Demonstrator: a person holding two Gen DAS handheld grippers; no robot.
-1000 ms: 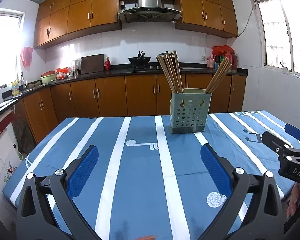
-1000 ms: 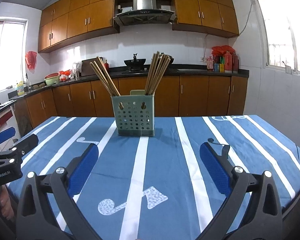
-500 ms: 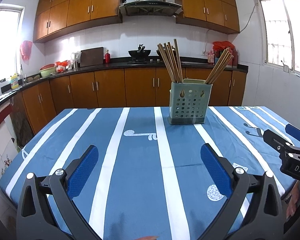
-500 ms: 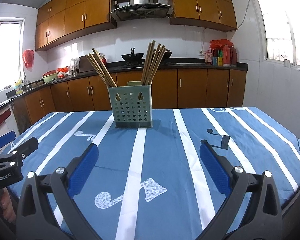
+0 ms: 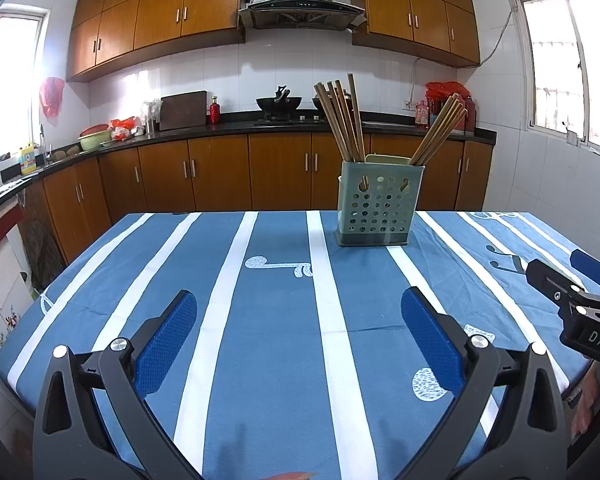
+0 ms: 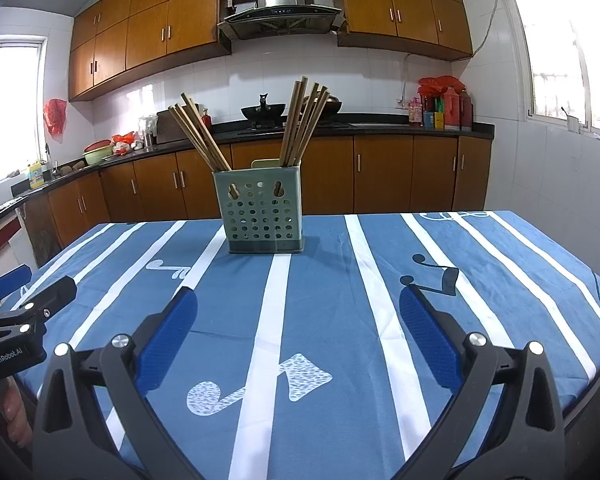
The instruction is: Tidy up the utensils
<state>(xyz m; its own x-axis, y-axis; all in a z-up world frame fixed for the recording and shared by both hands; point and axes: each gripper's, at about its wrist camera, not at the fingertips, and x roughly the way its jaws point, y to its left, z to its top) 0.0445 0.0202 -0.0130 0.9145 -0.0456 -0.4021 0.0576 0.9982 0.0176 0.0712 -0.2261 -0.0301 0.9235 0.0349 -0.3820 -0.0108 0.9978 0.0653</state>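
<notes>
Nearest, the left gripper and right gripper hover above the striped desk, jaws spread wide, holding nothing. Farther back, the green perforated holder stands upright on the desk, two chopstick bundles leaning outward inside.

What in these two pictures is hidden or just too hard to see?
- Lower ends of the chopsticks: both views, hidden inside the green holder.
- The holder's inside divider: not visible in either view.
- Right tongs: left view, cut off by the right edge.
- Left tongs: right view, cut off by the left edge.
- Bottles on the far counter: labels too small to read.
</notes>
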